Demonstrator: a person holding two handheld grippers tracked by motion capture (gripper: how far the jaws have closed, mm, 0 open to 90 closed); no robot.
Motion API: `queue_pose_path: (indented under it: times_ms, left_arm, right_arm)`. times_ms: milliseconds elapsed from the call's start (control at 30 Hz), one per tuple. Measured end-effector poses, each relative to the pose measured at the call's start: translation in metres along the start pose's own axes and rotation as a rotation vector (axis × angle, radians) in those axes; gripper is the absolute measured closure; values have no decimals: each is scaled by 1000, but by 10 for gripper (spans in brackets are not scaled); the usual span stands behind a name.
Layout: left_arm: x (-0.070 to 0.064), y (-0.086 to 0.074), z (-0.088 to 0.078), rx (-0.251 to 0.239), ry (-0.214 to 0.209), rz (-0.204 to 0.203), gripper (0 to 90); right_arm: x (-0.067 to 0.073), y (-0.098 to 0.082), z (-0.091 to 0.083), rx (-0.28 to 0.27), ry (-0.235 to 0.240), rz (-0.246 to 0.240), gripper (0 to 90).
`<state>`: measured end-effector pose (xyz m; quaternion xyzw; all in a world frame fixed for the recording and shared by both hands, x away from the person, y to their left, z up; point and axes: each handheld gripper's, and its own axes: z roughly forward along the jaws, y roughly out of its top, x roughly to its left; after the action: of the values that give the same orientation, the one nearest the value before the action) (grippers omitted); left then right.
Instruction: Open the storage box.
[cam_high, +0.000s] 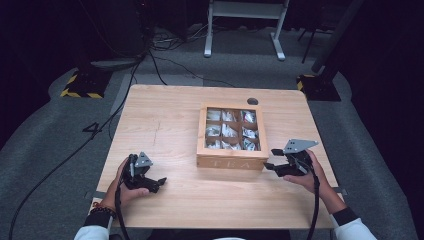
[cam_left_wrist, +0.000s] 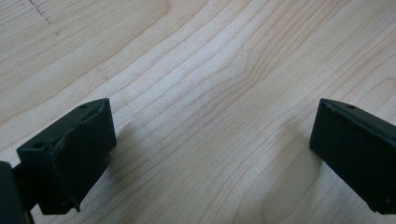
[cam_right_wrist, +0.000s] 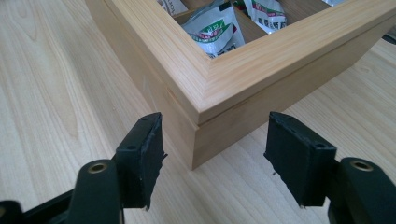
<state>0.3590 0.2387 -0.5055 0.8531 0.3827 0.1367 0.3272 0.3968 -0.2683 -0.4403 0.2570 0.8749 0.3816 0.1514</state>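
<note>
High view shows the wooden counter as the biggest thing, pale and mostly bare, with a small round hole near its far edge. On it, right of centre, sits the wooden tea box, a square case with a windowed lid lying closed over nine compartments of white tea packets, its lettered front wall facing the person. The right gripper is held just beside the box's near right corner, pointing leftward at it, and is plainly the nearer of the two; the left gripper rests low over bare wood well apart from the box, toward the near left. In the right gripper view that corner of the box stands straight ahead between the two black jaws, with the seam between lid and base running along both walls just under the top frame; the jaws stand fairly wide, hold nothing, and do not touch the wood. My reading is that the coming move is a short advance onto this corner or the lid edge. There is open counter to the right and near side of the box for the hand to swing. In the left gripper view the left jaws stand wide apart over plain wood grain, empty.
</note>
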Motion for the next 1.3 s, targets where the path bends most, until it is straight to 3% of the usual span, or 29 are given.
queue_pose_path:
  times_ms: [433,567,1000,1133,1167,1200,1267,1300]
  left_arm:
    - [0,0,0,0,1,2,7]
    - [0,0,0,0,1,-1,8]
    - [-1,3,0,18,4,-6,8]
    - [-3,6,1,17,2,-7,56]
    - [-4,8,1,12,-6,-3,87]
    - [-4,9,0,7,-6,1,193]
    - [-5,14,1,13,-41,2,200]
    - [-7,15,2,6,-37,9,165]
  right_arm:
    - [0,6,12,-9,14,19,419]
    - [-2,6,9,-33,9,37,423]
    - [0,10,5,-53,-16,19,405]
    - [0,12,3,-70,-22,23,387]
    - [0,13,3,-74,-24,25,380]
    - [0,15,2,-84,-29,26,367]
    - [0,16,1,-89,-31,29,360]
    - [0,17,0,-98,-35,30,356]
